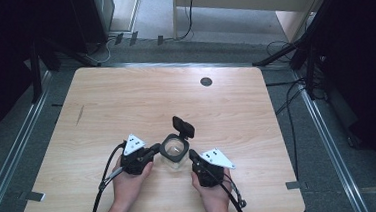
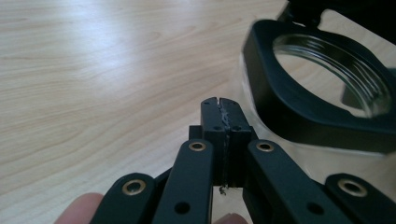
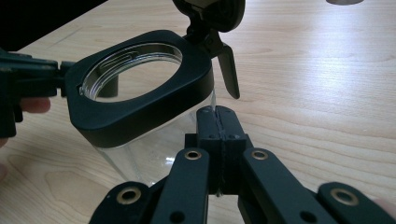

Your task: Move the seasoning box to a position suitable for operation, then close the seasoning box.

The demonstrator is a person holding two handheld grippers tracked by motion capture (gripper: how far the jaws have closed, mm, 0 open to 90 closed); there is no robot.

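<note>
Your left tongs (image 2: pixel 219 103) are pressed fully together with nothing between them, tips just beside the black collar of the clear glass jar (image 1: pixel 174 152). Your right tongs (image 3: pixel 218 113) are likewise closed and empty, close against the jar's glass wall. The jar stands upright on the worktop (image 1: pixel 126 105) between them, its hinged lid (image 1: pixel 183 126) flipped open.

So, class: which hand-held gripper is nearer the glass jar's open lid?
Hard to call; roughly equal. The left hand-held gripper is at the jar's left side, the right hand-held gripper at its right, both shut. The lid stands behind the jar.
</note>
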